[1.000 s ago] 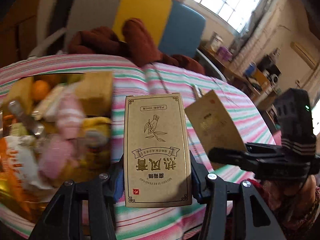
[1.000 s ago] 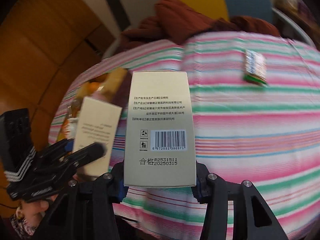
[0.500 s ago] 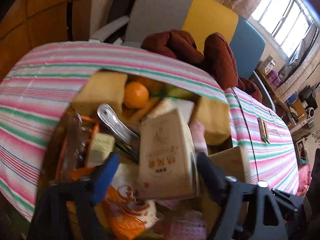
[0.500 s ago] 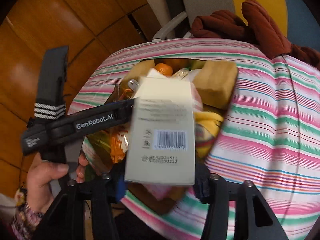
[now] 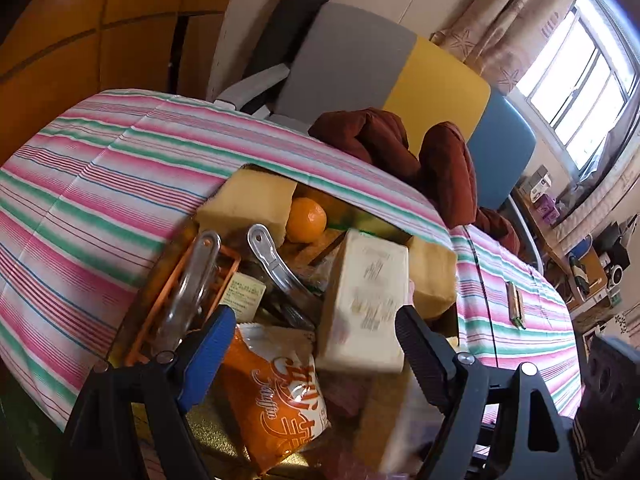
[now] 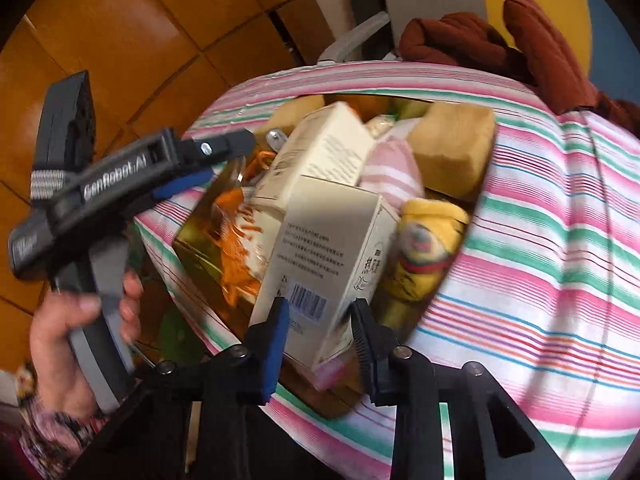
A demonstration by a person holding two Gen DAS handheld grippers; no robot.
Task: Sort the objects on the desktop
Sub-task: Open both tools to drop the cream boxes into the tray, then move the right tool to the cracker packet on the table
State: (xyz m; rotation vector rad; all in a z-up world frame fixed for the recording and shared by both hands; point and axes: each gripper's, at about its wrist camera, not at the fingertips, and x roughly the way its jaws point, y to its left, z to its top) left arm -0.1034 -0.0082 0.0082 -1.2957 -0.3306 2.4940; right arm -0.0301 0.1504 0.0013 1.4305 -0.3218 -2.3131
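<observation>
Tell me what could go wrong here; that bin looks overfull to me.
The bin is heaped: the tilted box at the right claw leans on another box and may slide out onto the cloth. The open left claw hangs close over the tongs and could snag them when pulling back.

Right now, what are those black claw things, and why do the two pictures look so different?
There is no robot. A person holds a gripper in each hand, and each one carries a camera. The left gripper camera shows its fingers open above a bin holding an orange, a snack bag and a pale box. The right gripper camera shows a second box between its fingers, too blurred to tell if it is gripped. The bin sits on a striped cloth.
</observation>
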